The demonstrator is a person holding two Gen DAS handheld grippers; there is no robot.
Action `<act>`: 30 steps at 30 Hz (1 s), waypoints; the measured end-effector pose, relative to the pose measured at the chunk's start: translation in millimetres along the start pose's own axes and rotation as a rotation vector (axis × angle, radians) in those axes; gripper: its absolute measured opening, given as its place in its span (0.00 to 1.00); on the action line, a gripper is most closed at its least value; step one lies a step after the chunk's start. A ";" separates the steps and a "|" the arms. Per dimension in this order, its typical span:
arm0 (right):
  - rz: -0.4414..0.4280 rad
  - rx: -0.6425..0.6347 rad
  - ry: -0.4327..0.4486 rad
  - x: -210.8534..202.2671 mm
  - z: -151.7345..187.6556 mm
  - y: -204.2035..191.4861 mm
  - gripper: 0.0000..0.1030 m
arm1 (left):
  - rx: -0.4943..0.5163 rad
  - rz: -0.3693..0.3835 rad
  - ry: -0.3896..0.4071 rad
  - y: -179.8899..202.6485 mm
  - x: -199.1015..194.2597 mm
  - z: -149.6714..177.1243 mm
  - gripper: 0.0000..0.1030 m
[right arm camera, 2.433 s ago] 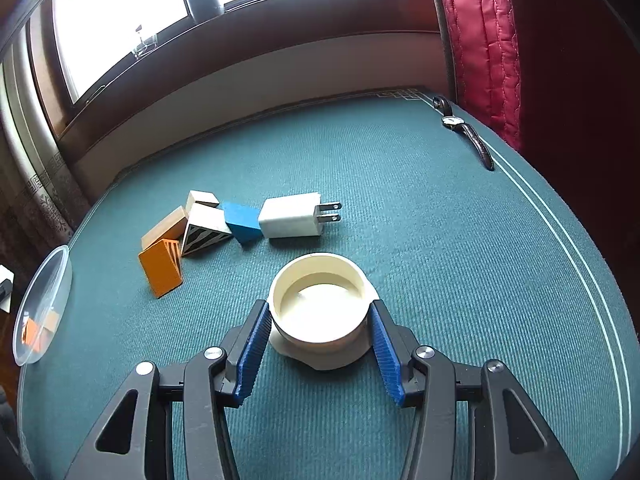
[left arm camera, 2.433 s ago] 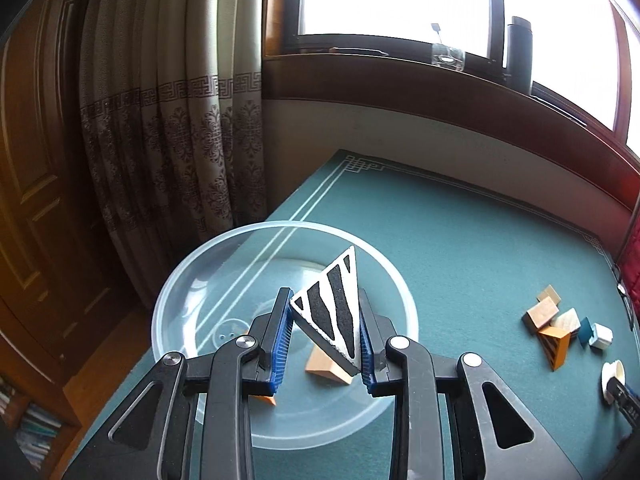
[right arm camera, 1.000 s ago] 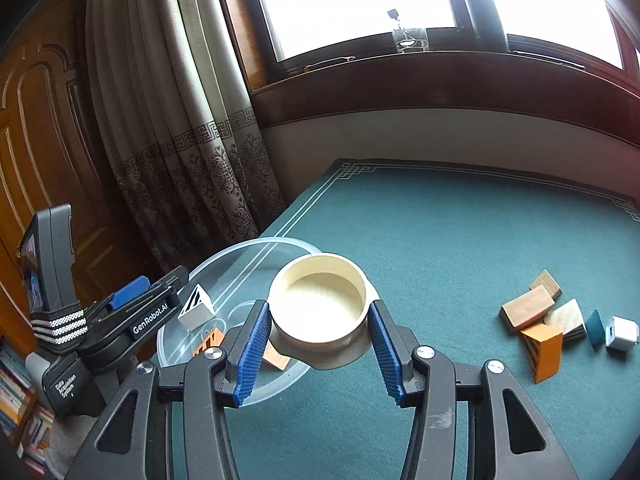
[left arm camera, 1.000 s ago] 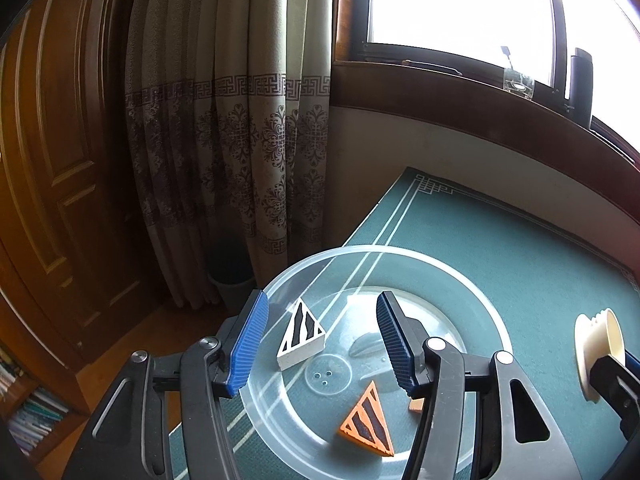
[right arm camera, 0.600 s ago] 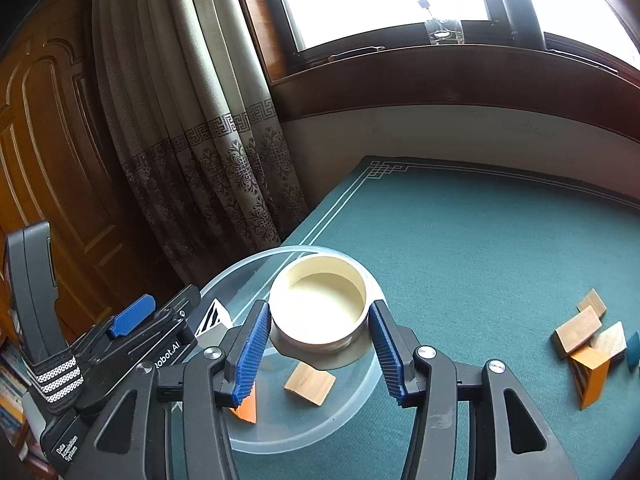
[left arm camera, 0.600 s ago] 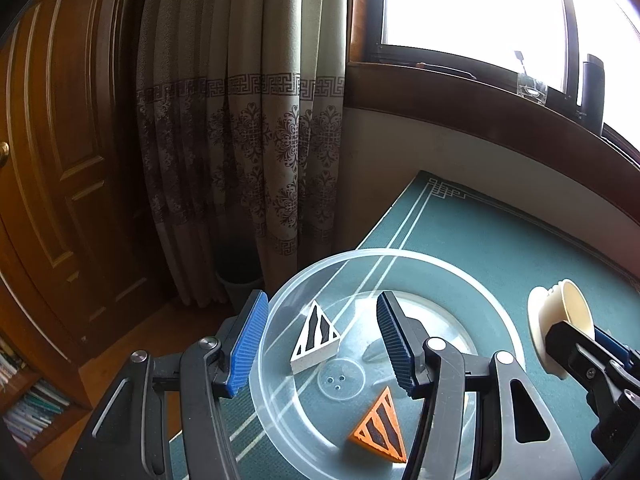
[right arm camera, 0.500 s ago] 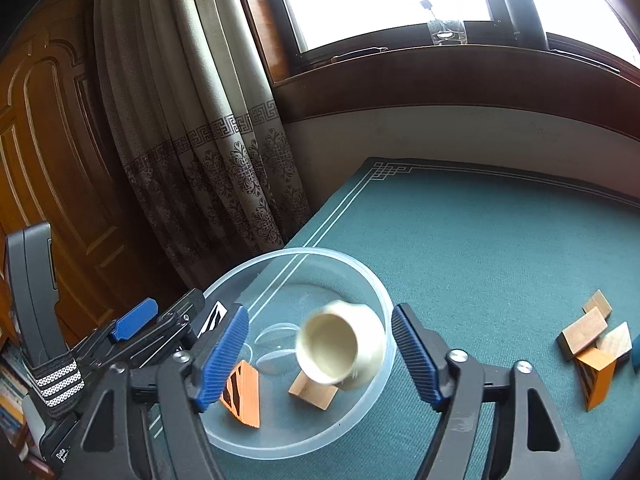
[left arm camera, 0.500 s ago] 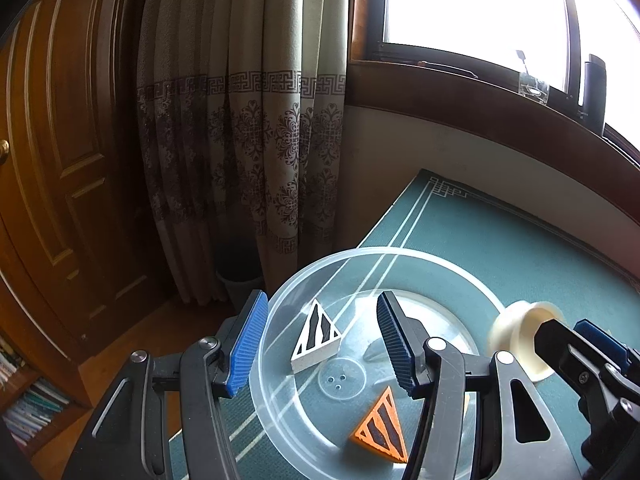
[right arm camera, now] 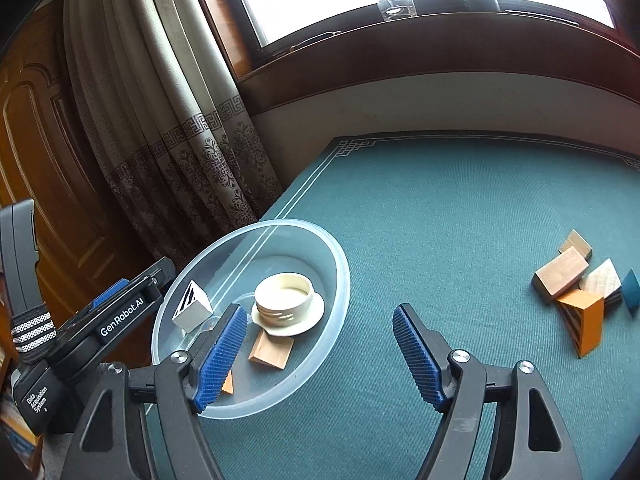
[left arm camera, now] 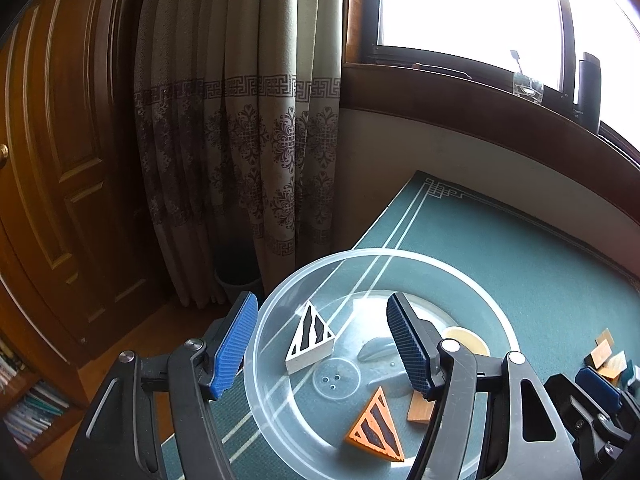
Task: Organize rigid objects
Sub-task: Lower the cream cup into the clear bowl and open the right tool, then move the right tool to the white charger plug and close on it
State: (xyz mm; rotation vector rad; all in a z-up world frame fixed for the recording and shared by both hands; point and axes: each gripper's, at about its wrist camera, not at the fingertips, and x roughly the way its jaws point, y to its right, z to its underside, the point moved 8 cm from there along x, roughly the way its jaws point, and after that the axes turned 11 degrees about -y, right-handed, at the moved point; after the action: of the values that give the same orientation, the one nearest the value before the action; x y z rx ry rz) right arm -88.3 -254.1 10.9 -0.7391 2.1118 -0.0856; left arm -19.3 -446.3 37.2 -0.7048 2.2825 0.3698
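"GenRobot.AI", "Data Acquisition System" on left gripper (right arm camera: 120,304) body

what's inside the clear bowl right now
Inside the clear bowl: a cream round cap standing upright, a white striped wedge, a plain wooden block and an orange striped wedge. The right tool's finger covers most of the orange wedge in its own view.

Patterned beige curtain (left arm camera: 240,140) hanging in folds beside a dark wooden window frame (right arm camera: 400,40), bright daylight behind. Drinking glass (left arm camera: 528,89) and dark cylindrical bottle (left arm camera: 589,80) standing on the sill. Panelled wooden door (left arm camera: 60,152) at far left, with books on a low shelf (left arm camera: 28,412) below. Small bin (left arm camera: 236,280) tucked at the curtain's foot, on wooden floor.
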 end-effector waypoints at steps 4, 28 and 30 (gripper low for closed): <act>0.007 0.009 0.008 -4.9 3.7 4.4 0.76 | 0.007 0.000 0.002 3.0 -1.2 1.6 0.66; 0.067 0.088 0.014 -22.1 25.8 48.1 0.76 | 0.102 0.017 0.037 39.1 -26.6 12.2 0.68; 0.075 0.100 0.015 -24.5 27.6 54.6 0.76 | 0.118 0.021 0.036 45.4 -27.9 15.2 0.68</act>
State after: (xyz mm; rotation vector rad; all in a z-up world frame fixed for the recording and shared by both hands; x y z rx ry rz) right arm -82.3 -190.7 -5.8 -0.6015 2.1306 -0.1551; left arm -20.7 -392.1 48.8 -0.6321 2.3256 0.2316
